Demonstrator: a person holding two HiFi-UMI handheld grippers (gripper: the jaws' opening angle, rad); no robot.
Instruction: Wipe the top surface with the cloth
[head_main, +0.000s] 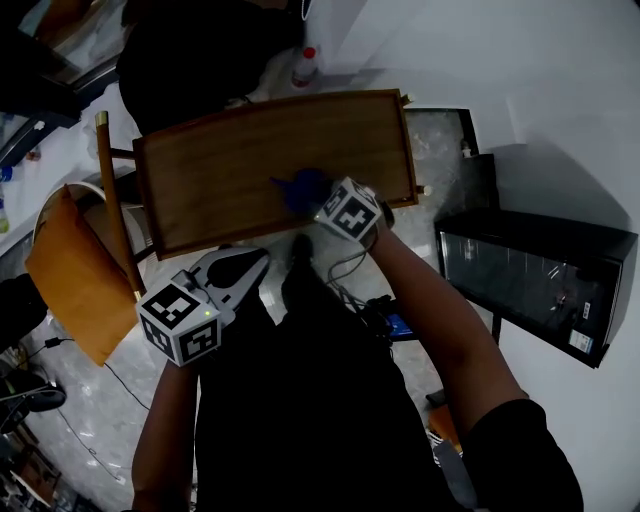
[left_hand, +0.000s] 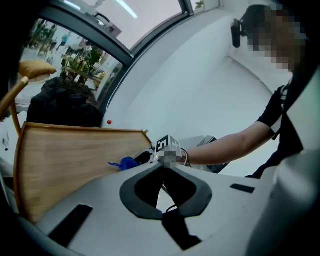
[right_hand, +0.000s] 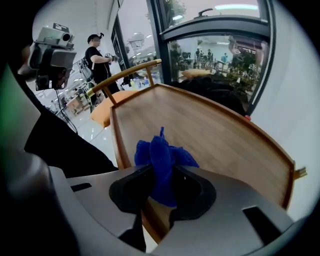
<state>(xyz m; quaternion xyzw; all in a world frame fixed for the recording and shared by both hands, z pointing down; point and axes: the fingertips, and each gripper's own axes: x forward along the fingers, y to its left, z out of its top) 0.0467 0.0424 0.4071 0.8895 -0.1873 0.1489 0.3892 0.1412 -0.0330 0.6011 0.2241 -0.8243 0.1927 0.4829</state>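
cloth: blue cloth (right_hand: 162, 160), bunched in a wad, lying on the desk (head_main: 230, 170) near its front edge, right of centre.
handling: soft, light, no stiffness. It'll crumple & drag rather than slide flat. Not fragile. Prob. low slip risk w/ a fold pinched.
where to grip: a gathered fold mid-wad, as it is now. That leaves loose fabric below to meet the wood.
R tongs: right tongs (right_hand: 162, 172) clamped on the cloth, fabric standing up btw the jaws & spilling fwd.
contact: in head view the cloth looks down on the wood. How hard it presses, can't tell.
desk: wooden top w/ a raised rim (right_hand: 117, 140), tray-like, bare apart from the cloth. I'd judge the rim will stop strokes at the edges, so corners need extra passes.
L tongs: left tongs (left_hand: 162, 167) tips together, nothing held, off the desk by the person's front.
containers: bottle (head_main: 305, 62) w/ red cap beyond the far edge, contents not visible. Black cabinet (head_main: 530, 270) to the right, glassy front, inside unclear.
other: chair (head_main: 75, 270) w/ orange seat at the desk's left end.
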